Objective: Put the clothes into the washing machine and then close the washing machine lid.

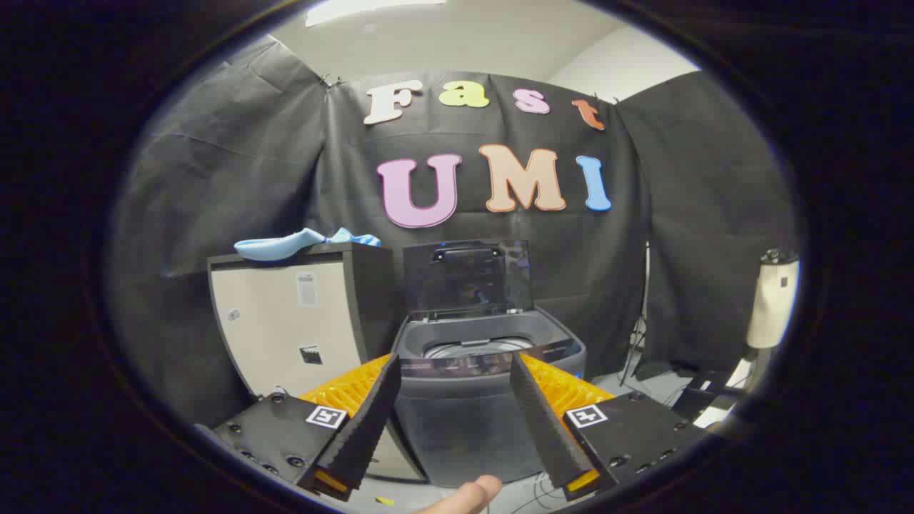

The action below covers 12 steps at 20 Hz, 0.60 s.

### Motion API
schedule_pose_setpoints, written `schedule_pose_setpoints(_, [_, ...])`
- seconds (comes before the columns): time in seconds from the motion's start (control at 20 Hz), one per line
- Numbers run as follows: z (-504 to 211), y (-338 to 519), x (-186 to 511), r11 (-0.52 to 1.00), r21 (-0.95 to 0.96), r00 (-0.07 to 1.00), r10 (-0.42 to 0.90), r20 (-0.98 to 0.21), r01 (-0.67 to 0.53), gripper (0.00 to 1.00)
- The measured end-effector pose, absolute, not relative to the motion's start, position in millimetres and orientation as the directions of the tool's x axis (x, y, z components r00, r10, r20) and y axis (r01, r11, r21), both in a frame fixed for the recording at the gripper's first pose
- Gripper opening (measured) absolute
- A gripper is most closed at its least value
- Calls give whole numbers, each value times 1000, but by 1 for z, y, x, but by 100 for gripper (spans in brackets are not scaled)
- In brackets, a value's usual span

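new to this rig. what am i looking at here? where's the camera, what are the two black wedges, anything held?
It is one fisheye picture from a camera that rides on a hand-held gripper and looks forward along its two fingers. No robot arm: a person carries it, and a fingertip of theirs shows below the fingers.

The two black wedges are the fingers, ridged pads backed in orange. They stand wide apart with nothing between them, so the gripper is open and holds nothing.

Just beyond them stands a small grey washing machine with its lid raised upright, so you see into the drum. Beside it is a taller cabinet with a pale front, and a light blue piece of clothing lies on top of it. That clothing is what should go into the machine. Black cloth forms the booth wall behind.
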State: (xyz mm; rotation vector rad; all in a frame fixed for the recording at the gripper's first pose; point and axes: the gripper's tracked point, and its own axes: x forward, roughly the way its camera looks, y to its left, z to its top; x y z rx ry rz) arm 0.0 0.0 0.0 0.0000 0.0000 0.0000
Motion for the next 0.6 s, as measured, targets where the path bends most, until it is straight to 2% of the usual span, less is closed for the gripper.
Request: schedule_pose_setpoints(0.6, [15, -11, 8, 1000, -13, 999, -25, 40, 25, 96])
